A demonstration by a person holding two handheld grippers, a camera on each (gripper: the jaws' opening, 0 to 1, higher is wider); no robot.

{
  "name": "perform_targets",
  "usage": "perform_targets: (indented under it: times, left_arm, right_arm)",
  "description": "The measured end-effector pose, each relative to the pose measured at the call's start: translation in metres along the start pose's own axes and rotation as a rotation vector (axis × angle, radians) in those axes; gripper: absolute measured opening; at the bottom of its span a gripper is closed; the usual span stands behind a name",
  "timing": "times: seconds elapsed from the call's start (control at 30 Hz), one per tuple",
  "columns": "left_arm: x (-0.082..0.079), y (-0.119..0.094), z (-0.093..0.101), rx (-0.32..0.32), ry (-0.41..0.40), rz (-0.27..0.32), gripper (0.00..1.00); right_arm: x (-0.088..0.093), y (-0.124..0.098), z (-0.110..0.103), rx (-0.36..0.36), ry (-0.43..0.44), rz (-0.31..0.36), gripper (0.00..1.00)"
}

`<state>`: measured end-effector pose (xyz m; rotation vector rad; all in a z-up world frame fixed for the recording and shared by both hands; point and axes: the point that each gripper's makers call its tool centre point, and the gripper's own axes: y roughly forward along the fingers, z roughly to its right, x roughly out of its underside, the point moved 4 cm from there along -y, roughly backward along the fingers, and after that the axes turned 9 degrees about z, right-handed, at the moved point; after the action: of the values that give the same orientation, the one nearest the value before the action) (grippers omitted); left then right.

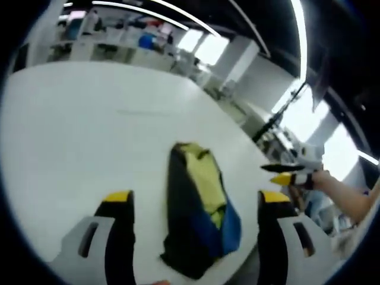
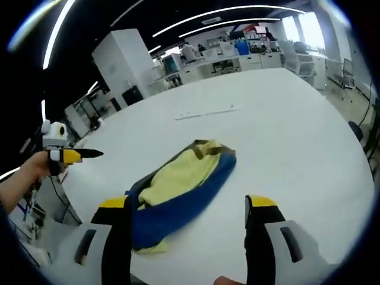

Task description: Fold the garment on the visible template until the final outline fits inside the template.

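A bunched garment point(image 1: 199, 214) in yellow, blue and black lies in a long heap on the white table point(image 1: 89, 136). In the left gripper view it lies ahead, between the two yellow-tipped jaws. My left gripper point(image 1: 196, 199) is open and holds nothing. In the right gripper view the garment point(image 2: 178, 187) runs slantwise, with its near end by the left jaw. My right gripper point(image 2: 187, 205) is open too, and nothing is between its jaws. A hand holds the right gripper point(image 1: 289, 175) off the table's right edge. The left gripper point(image 2: 71, 155) hovers at the table's left edge.
A thin pale strip point(image 2: 208, 111) lies on the table beyond the garment, faintly seen as a line point(image 1: 142, 111). Desks, white cabinets point(image 2: 127, 62) and bright windows stand behind the table. A person's forearm point(image 1: 347, 199) reaches in from the right.
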<state>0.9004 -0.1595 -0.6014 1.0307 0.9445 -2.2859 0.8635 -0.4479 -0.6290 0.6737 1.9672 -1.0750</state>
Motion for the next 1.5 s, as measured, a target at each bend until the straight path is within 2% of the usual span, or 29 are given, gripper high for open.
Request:
perform_targets:
  times: [0.27,0.43,0.57,0.7,0.8,0.97,1.17,1.3,1.37,1.5]
  left_arm:
    - [-0.01,0.05,-0.009,0.037,-0.017,-0.043,0.8]
    - [-0.003,0.076,-0.013,0.059,-0.05,-0.083,0.78]
    - [0.002,0.093,-0.019,0.052,-0.066,-0.109,0.76]
    - [-0.001,0.112,-0.025,0.04,-0.172,-0.082,0.72]
    - [-0.004,0.126,-0.033,0.018,-0.244,-0.05,0.7]
    - [-0.001,0.146,-0.046,-0.014,-0.317,-0.038,0.7]
    - [-0.001,0.166,-0.055,-0.036,-0.343,-0.025,0.68]
    - [0.003,0.177,-0.055,-0.048,-0.344,-0.031,0.66]
    - [0.007,0.18,-0.054,-0.052,-0.34,-0.048,0.65]
    - [0.022,0.186,-0.047,-0.035,-0.256,-0.132,0.63]
  right_arm:
    - [-0.017,0.029,0.022,0.033,0.051,0.032,0.72]
    - [-0.024,0.047,0.036,0.041,0.1,0.046,0.66]
    - [-0.024,0.061,0.047,0.054,0.116,0.041,0.6]
    - [-0.02,0.076,0.058,0.068,0.137,0.024,0.52]
    - [-0.018,0.086,0.064,0.074,0.148,0.013,0.51]
    - [-0.017,0.099,0.075,0.088,0.157,0.007,0.48]
    - [-0.013,0.114,0.089,0.12,0.156,-0.001,0.4]
    - [-0.007,0.126,0.091,0.117,0.112,-0.038,0.36]
    - [-0.004,0.13,0.09,0.111,0.098,-0.057,0.35]
    - [0.002,0.136,0.089,0.104,0.092,-0.077,0.27]
